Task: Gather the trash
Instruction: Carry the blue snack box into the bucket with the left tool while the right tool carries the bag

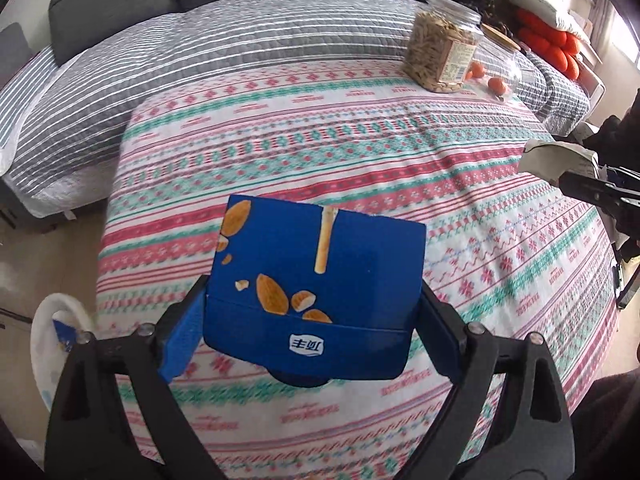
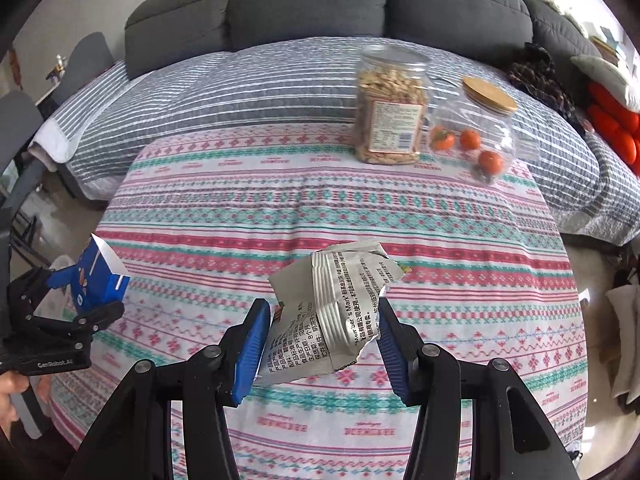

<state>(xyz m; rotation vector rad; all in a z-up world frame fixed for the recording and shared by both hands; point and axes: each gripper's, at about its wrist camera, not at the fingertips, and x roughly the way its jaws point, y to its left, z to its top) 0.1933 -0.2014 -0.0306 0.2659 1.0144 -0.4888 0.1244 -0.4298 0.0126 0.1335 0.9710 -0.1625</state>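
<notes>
My left gripper (image 1: 312, 312) is shut on a blue snack box (image 1: 320, 280) printed with almonds, held above the patterned tablecloth (image 1: 320, 152). The box also shows in the right wrist view (image 2: 96, 280), at the far left, in the left gripper (image 2: 80, 312). My right gripper (image 2: 324, 340) is shut on a crumpled silver snack wrapper (image 2: 332, 304), held above the cloth. In the left wrist view the wrapper (image 1: 556, 158) and the right gripper (image 1: 592, 188) sit at the right edge.
A plastic jar of nuts (image 2: 390, 108) and a clear jar with oranges (image 2: 476, 136) stand at the table's far right. A white trash bin (image 1: 52, 344) stands on the floor left of the table. A grey sofa (image 2: 320, 4) with a striped cover lies behind.
</notes>
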